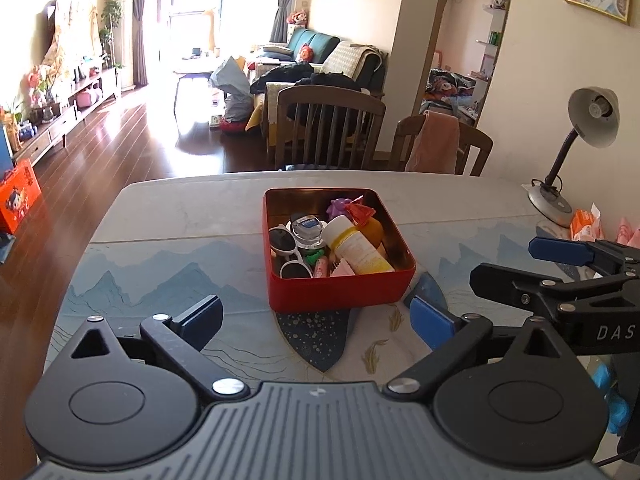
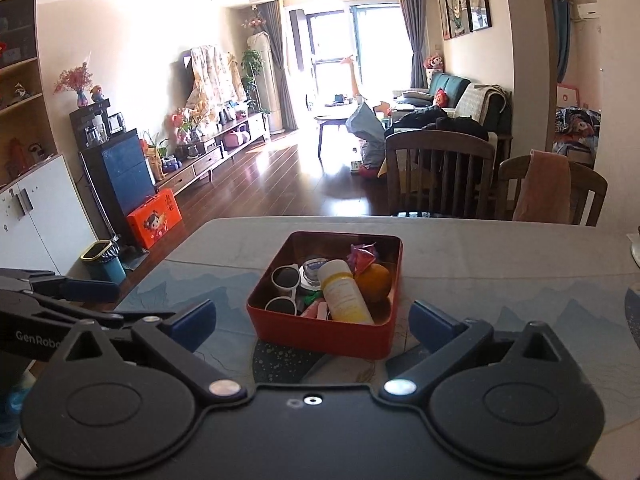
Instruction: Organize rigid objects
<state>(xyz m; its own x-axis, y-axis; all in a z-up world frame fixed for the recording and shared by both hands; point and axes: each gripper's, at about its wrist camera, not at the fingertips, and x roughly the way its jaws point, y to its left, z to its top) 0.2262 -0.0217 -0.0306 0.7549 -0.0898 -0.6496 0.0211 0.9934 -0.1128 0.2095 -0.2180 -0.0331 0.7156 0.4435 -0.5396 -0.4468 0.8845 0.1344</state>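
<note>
A red square tin [image 1: 340, 292] [image 2: 320, 336] stands on the patterned table mat in front of both grippers. Inside lie white sunglasses [image 1: 286, 252] [image 2: 286, 280], a white bottle with a yellow label [image 1: 356, 250] [image 2: 344, 292], an orange fruit [image 2: 374, 280], a small clear jar [image 1: 308, 228] and other small items. My left gripper [image 1: 316, 320] is open, short of the tin's near wall, with nothing between its fingers. My right gripper [image 2: 314, 322] is open too, empty, just short of the tin. Each gripper shows at the edge of the other's view: right gripper [image 1: 520, 264], left gripper [image 2: 100, 300].
A desk lamp [image 1: 576, 152] and orange packets [image 1: 586, 224] sit at the table's far right. Two wooden chairs [image 1: 328, 128] [image 2: 436, 172] stand behind the table's far edge. A bin [image 2: 102, 264] stands on the floor to the left.
</note>
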